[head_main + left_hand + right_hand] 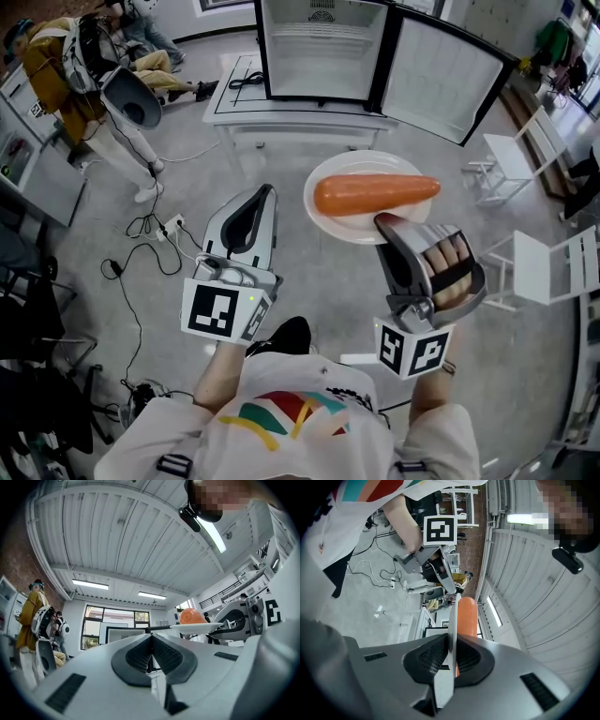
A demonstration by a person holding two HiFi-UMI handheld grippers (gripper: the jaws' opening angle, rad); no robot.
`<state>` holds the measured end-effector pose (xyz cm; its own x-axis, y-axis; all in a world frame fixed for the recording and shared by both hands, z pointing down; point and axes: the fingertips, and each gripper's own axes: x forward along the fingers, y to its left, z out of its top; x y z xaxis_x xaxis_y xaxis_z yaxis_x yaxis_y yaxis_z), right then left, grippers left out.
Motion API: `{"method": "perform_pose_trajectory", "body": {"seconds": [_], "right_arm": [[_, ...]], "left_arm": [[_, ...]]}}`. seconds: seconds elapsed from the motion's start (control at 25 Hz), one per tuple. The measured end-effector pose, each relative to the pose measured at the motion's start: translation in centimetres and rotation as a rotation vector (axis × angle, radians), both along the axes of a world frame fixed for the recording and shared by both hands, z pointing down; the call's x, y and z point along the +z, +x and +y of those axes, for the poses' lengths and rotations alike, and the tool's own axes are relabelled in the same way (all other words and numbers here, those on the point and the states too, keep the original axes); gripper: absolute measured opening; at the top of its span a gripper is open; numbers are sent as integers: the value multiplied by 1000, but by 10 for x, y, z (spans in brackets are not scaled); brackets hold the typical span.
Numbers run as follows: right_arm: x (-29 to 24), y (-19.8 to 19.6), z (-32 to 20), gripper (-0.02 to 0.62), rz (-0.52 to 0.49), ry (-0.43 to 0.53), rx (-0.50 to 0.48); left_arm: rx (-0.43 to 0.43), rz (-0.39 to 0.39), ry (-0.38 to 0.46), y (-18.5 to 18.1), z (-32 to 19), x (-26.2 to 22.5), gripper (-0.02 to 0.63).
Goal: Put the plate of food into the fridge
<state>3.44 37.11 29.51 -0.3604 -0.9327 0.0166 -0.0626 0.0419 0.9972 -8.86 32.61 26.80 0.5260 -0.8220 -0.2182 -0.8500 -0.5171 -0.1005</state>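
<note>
- my right gripper (451, 656): jaws closed on the near rim of the white plate (452, 620), which runs edge-on between the pads. i hold it in the air, right of centre in the head view.
- plate: carries one orange carrot (375, 194) lying across it, narrow end to the right in the head view. the plate hangs above the grey floor (309, 281), in front of the fridge (323, 47) and outside it.
- my left gripper (151, 641): jaws pressed together with nothing between them, raised to the left of the plate and apart from it.
- fridge: small, black-framed and white inside, with its door (450, 80) swung wide to the right. it stands on a low white table (281, 117).
- cables (141, 253): black, trailing over the floor at left.
- white chairs (544, 267): at the right edge of the head view.
- person in a yellow jacket (56, 75): upper left, well apart from the grippers.
</note>
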Motion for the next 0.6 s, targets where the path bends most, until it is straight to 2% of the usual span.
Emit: {"method": "perform_pose_trajectory", "body": {"seconds": [0.28,0.6], "right_arm": [[3,7,-27,32,-8,-6,-5],[1,5,-88,32,19,-17,13]], "left_arm": [[-9,-4,-7,6,-27,4,6],[10,14,-7,6,-91,2,6]]}}
